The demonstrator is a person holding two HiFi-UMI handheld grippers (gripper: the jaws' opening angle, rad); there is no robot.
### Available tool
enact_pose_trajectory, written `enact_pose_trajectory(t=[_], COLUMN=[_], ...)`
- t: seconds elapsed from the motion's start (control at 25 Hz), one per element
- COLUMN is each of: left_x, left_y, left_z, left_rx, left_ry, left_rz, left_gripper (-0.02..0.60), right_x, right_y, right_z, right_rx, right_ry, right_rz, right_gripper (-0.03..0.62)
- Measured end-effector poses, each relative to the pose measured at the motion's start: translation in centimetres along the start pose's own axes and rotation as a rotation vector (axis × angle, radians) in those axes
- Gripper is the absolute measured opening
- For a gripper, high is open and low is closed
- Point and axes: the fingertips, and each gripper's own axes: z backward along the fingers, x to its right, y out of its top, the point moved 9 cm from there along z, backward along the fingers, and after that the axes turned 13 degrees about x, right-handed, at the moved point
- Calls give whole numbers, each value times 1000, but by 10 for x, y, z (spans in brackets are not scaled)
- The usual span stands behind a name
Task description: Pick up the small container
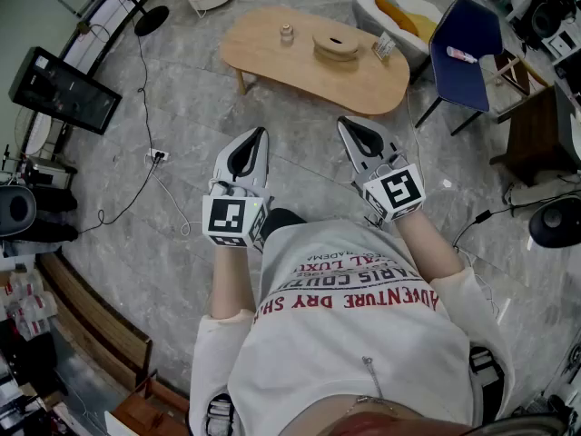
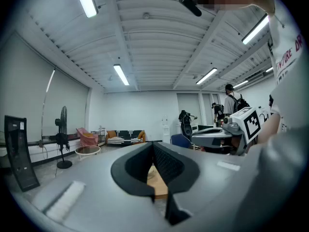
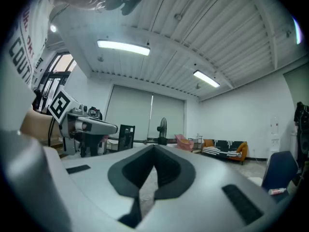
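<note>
Hovering closed and empty, left gripper [image 1: 258, 134] and right gripper [image 1: 346, 123] are far from the small container [image 1: 287, 34].

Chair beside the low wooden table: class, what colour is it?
The chair is dark blue, best seen in the head view.

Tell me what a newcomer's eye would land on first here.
The grey left gripper and grey right gripper, jaws shut and empty, are held out before the person's chest. Ahead stands a kidney-shaped light wooden table carrying a small pale container; a blue chair stands to its right.
</note>
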Motion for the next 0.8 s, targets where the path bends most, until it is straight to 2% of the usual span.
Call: enact_pose_trajectory(t=[0.48, 0.64, 0.68, 0.72, 0.76, 0.8], left_x=[-3, -3, -3, -4, -6, -8], left_y=[-5, -8, -10, -13, -16, -19], left_z=[-9, -15, -18, -21, -24, -27], left_rx=[-10, 20, 28, 29, 22, 12], left_ry=[-3, -3, -3, -3, -1, 5], left_rz=[45, 74, 82, 87, 87, 85], left_gripper=[12, 12, 89, 214, 287, 295], right_x=[8, 12, 13, 14, 15, 16], right_y=[-5, -8, -10, -12, -15, -17], right_z=[-3, -5, -6, -7, -8, -10], right_rx=[-2, -7, -8, -10, -13, -17], right_ry=[-9, -17, -15, -13, -12, -12], right_rz=[-36, -56, -60, -63, -67, -73], right_gripper=[-5, -5, -5, -5, -5, -5])
